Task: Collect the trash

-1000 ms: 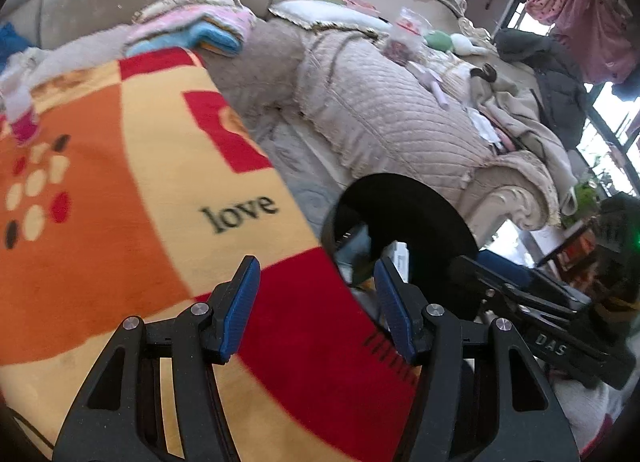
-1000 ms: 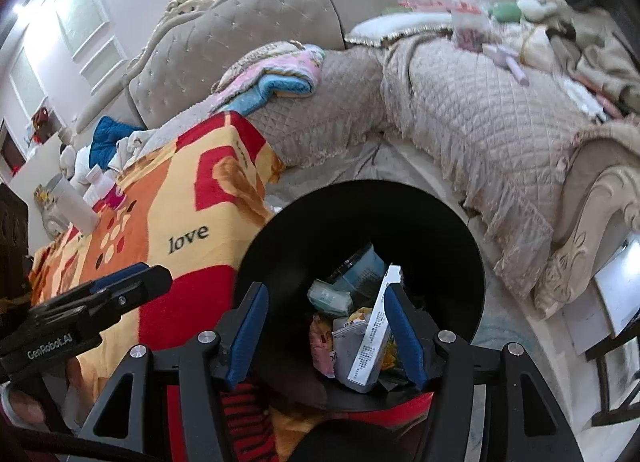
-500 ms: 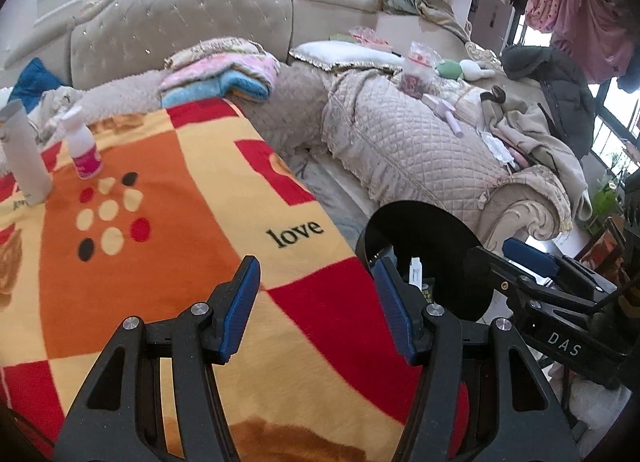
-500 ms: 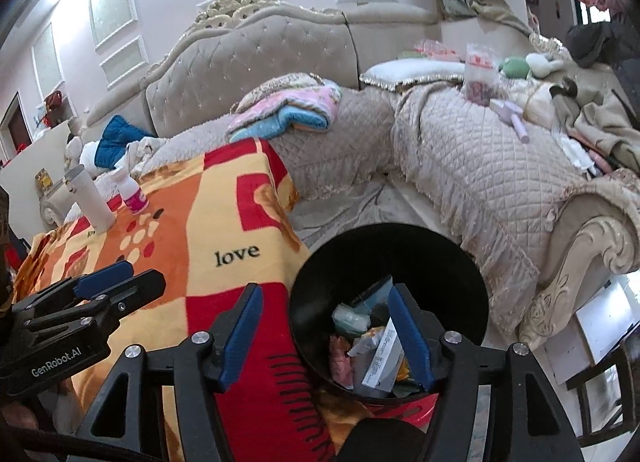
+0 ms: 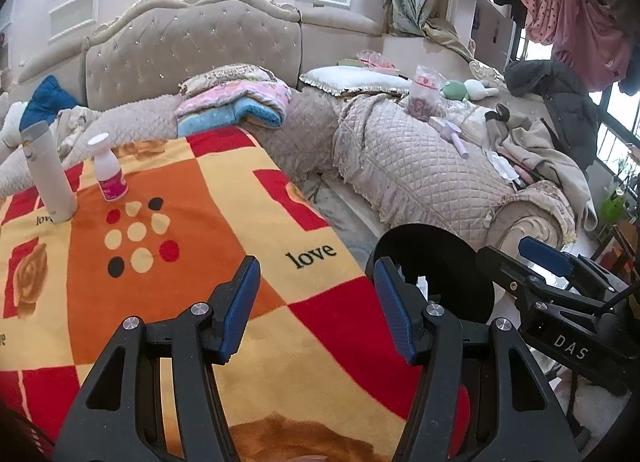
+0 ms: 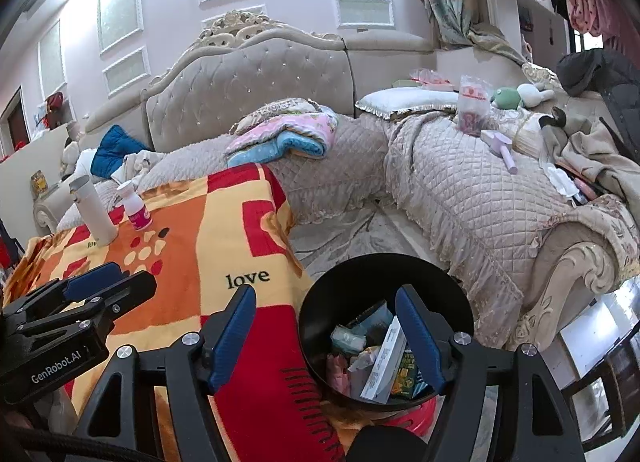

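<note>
**Two grippers spread wide and empty beside a part-filled bin**

Both grippers hold nothing. The left gripper (image 5: 316,298) hangs over the blanket-covered surface (image 5: 192,294), its blue-padded fingers (image 5: 240,302) set far apart with only the orange, yellow and red cloth showing between them. The right gripper (image 6: 326,334) is spread just as wide and sits above the near rim of the black bin (image 6: 460,302), one finger over the red patch of the blanket, the other over the bin's mouth.

The bin stands just beside the right edge of the surface, at floor level. Inside it lies the collected trash (image 6: 376,358): a white carton standing on end, a green-printed packet, a pale teal wrapper and some pinkish scraps, piled loosely together. From the left wrist view the bin (image 5: 440,238) appears between the left gripper's right finger and the right gripper (image 5: 544,262), which reaches in from the right side.

Farther along the surface, past the printed word "love", a small white bottle with a pink label (image 5: 108,169) stands upright near the far edge, and a tall white cylinder (image 5: 50,173) stands just beside it to the left.

Beyond the surface runs a beige quilted sofa (image 5: 420,169) carrying folded pink and blue blankets (image 5: 236,105), a pillow, plush toys and loose clothing.
</note>
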Tool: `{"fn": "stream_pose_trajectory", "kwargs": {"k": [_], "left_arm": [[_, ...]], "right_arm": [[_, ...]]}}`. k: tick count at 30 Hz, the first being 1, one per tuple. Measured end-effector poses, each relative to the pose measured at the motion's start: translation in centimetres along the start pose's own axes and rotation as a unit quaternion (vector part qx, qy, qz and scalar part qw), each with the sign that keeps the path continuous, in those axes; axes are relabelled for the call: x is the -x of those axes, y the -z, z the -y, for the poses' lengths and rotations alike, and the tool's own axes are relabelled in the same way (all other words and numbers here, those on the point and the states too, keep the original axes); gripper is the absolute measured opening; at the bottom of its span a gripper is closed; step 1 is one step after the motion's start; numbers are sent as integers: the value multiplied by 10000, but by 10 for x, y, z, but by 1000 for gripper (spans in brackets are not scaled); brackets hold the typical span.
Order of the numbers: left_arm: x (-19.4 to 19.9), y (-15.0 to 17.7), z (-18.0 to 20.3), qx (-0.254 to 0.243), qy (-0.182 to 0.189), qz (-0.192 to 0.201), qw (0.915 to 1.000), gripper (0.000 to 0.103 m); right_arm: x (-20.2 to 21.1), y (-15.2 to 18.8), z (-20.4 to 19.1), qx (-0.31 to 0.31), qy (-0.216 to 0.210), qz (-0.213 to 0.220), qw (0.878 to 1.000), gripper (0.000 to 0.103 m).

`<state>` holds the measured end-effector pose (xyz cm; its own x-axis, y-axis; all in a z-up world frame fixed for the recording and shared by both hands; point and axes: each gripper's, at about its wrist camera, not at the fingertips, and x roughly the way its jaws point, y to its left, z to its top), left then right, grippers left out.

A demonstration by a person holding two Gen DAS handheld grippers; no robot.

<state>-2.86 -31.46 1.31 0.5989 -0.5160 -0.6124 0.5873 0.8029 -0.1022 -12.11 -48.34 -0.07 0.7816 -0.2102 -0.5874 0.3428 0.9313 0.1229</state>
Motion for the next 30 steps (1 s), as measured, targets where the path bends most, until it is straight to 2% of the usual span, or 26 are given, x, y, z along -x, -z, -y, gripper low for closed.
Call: {"fn": "stream_pose_trajectory", "kwargs": {"k": [30], "left_arm": [[-7,0,-2,64,50,-63,9999,58]], "right_arm": [[4,-6,2,57,49,61,10000,72]]}}
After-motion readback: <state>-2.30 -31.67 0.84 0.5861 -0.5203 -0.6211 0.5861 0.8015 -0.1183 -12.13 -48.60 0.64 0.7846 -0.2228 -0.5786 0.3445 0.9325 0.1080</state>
